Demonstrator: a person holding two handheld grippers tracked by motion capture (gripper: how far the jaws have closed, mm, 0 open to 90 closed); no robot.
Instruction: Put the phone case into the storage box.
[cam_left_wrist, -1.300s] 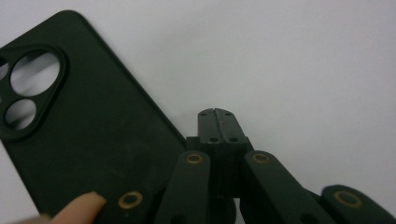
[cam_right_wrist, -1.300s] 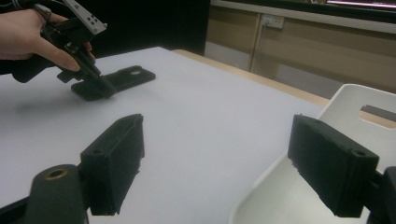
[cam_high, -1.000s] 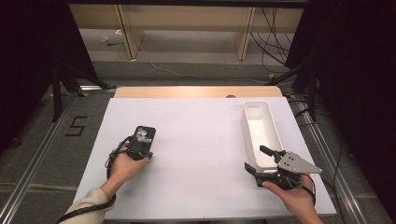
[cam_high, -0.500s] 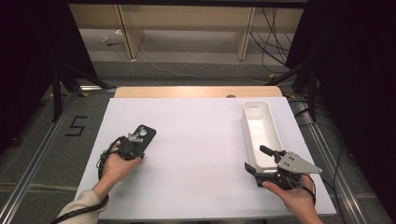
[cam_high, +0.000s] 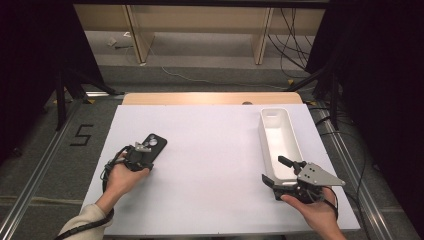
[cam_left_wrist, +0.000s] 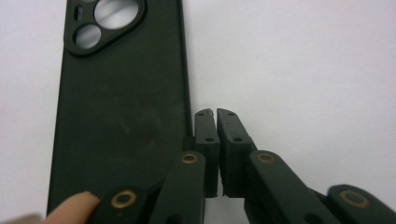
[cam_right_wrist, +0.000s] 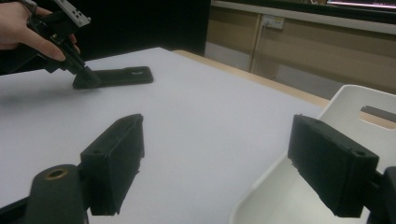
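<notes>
Phone: the black phone (cam_high: 151, 147) lies flat on its face, lenses up, on the white table (cam_high: 210, 165), left of centre in the high view; in the left gripper view it fills the upper left, its long right edge running down to just beside the tongs.
Near, left tongs: the left tongs (cam_left_wrist: 215, 122) are pressed together with nothing between them, tips down on the table and against the phone's right edge; a fingertip (cam_left_wrist: 70, 207) shows at the lower left of that view.
Near, right tongs: the right tongs (cam_right_wrist: 224, 163) stand wide apart and empty at the lower right of the high view, over the near end of the white tray (cam_high: 280, 140).
How it will handle: to my eye a stiff, flat slab, fairly light, with a matte rubbery case that should give some grip. It lies so flush with the table that there is little to bite on from above. I would take it across its two long edges near the middle, or nudge it first to lift an edge. The lens cluster (cam_left_wrist: 105, 18) is the fragile spot; keep the tongs off it.
Far: beyond the table's wooden back edge (cam_high: 210, 98) are a grey floor, cables and pale shelving legs.
Changed since the earlier frame: the phone has swung round. It stood nearly upright in the picture and now slants toward the upper right. The left hand (cam_high: 122, 172) has dropped lower and further left. The right hand (cam_high: 315, 212) and the tray have not moved.
</notes>
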